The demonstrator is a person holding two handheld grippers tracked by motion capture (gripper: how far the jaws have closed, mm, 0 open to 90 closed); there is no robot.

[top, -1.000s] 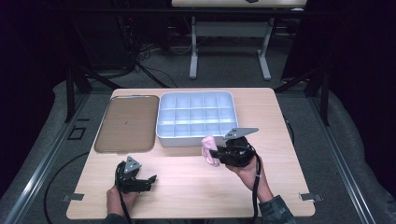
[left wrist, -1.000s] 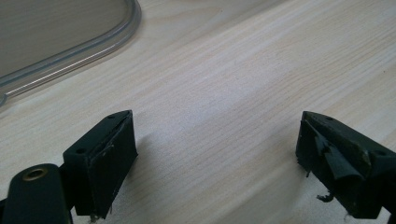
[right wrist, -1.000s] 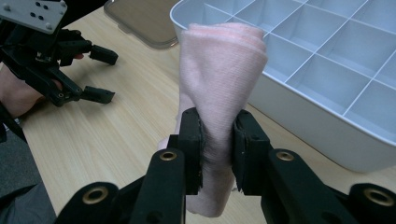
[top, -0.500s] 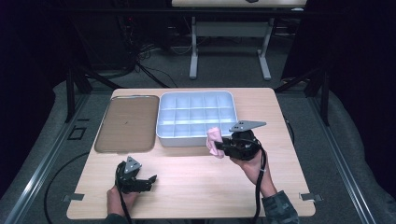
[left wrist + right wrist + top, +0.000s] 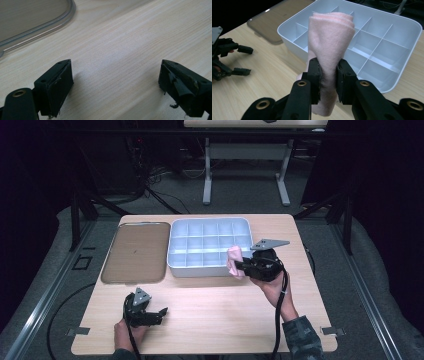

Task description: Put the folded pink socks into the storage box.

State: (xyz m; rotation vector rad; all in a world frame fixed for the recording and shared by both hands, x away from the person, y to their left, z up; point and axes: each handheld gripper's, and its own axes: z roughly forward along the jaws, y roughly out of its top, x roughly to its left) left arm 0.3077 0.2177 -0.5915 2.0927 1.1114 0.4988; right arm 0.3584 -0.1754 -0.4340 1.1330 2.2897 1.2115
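Item: pink rolled cloth (image 5: 329,45), clamped upright in right claw (image 5: 328,75) at the near rim of the white compartment tray (image 5: 210,265); left claw (image 5: 115,82) spread apart, idle on tabletop (image 5: 215,310); risk: soft roll may slump, catching a divider.

Table (image 5: 210,320) layout: lid (image 5: 136,251) at back left, divided tray (image 5: 210,246) just right of it. Cloth (image 5: 234,261) over the tray's front-right corner, in right gripper (image 5: 239,266). Left gripper (image 5: 159,312) at front left, near the table edge.
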